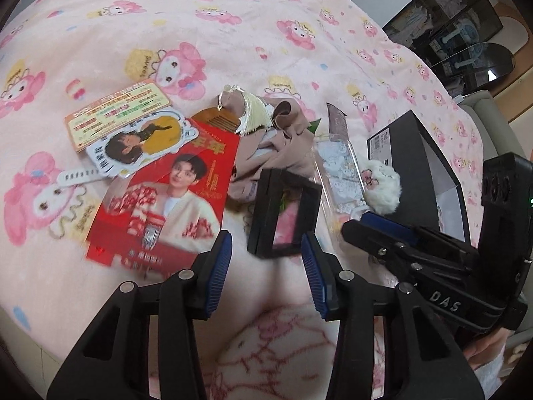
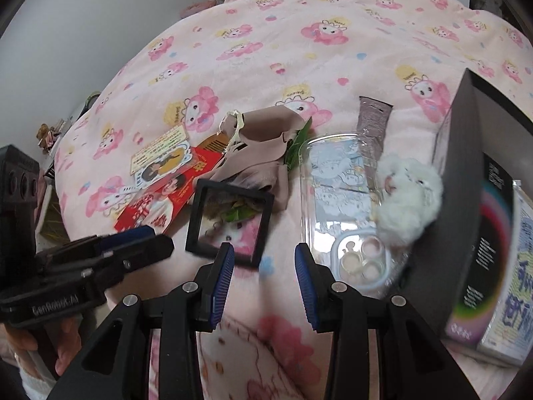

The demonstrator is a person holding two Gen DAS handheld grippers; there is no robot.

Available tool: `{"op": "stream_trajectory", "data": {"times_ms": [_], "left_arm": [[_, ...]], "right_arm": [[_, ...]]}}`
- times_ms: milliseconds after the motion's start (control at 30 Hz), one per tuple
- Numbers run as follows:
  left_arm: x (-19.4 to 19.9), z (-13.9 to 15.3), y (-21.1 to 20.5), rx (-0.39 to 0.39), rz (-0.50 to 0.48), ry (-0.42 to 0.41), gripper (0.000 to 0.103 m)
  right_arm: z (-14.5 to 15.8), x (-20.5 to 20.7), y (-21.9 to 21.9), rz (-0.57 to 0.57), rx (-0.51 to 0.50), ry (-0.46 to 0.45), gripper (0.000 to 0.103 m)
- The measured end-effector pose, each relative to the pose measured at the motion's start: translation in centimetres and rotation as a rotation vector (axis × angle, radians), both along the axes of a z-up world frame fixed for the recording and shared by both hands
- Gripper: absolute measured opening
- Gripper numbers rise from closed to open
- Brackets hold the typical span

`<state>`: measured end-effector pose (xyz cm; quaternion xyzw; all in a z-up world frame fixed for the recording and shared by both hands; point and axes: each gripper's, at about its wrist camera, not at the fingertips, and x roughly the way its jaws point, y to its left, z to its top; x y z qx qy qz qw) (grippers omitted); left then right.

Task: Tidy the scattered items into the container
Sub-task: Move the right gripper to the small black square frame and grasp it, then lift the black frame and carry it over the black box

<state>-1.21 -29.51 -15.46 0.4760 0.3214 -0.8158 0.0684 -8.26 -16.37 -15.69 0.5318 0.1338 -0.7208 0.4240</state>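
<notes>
Scattered items lie on a pink cartoon blanket (image 1: 233,16). A black square frame (image 1: 283,215) lies just ahead of my open, empty left gripper (image 1: 266,266); it also shows in the right wrist view (image 2: 230,220). My right gripper (image 2: 263,283) is open and empty, with the frame's near corner just past its left finger. A red photo card (image 1: 160,210), a sticker card (image 1: 140,143), a wooden comb (image 1: 216,120) with tassel, beige cloth (image 1: 279,143), a clear phone case (image 2: 339,193) and a white plush (image 2: 409,200) lie around. The black box (image 2: 466,200) stands at right.
A brown tube (image 2: 373,123) lies beyond the phone case. A white printed box (image 2: 513,283) leans beside the black box. The right gripper appears in the left wrist view (image 1: 379,233); the left one appears in the right wrist view (image 2: 140,246). Dark furniture (image 1: 459,33) stands past the bed.
</notes>
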Motion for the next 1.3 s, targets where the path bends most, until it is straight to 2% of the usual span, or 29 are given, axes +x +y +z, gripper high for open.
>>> {"op": "stream_trajectory", "data": {"times_ms": [100, 267, 333, 400, 433, 567, 667, 833, 967, 1133, 1300], "left_arm": [[-1.7, -0.9, -0.3, 0.068, -0.035, -0.003, 0.043], [-3.9, -2.2, -0.2, 0.074, -0.047, -0.049, 0.042], [-4.3, -2.9, -0.3, 0.070, -0.040, -0.076, 0.037], [-4.5, -3.6, -0.5, 0.064, -0.024, -0.104, 0.027], [-4.4, -3.9, -0.6, 0.081, -0.016, -0.107, 0.027], [-3.7, -2.3, -0.1, 0.091, -0.020, -0.072, 0.023], [-2.9, 0.3, 1.7, 0.092, -0.050, -0.022, 0.023], [-2.0, 4.2, 5.9, 0.093, -0.126, 0.047, 0.022], [-1.5, 5.5, 10.9, 0.109, -0.204, 0.053, 0.022], [-1.7, 4.5, 19.3, 0.132, -0.345, -0.007, 0.023], [-3.1, 2.1, 26.4, 0.139, -0.458, -0.064, 0.023]], "right_arm": [[-0.9, -0.4, -0.7, -0.005, 0.018, 0.003, 0.034], [-3.6, -1.0, -1.3, -0.017, 0.051, -0.053, 0.034], [-4.3, -1.4, -1.7, -0.013, 0.042, -0.086, 0.034], [-5.1, -1.9, -2.2, -0.017, 0.031, -0.124, 0.034], [-5.4, -2.0, -2.3, -0.016, 0.027, -0.141, 0.034], [-4.8, -1.4, -2.2, 0.020, -0.049, -0.201, 0.030], [-2.4, -0.5, -0.9, 0.020, -0.078, -0.147, 0.030], [2.2, 0.5, 4.4, -0.031, -0.165, -0.101, 0.030], [4.5, 1.2, 10.3, -0.093, -0.220, -0.090, 0.030], [5.3, 2.6, 18.6, -0.198, -0.215, -0.055, 0.030], [4.1, 2.8, 26.5, -0.308, -0.181, -0.056, 0.030]]}}
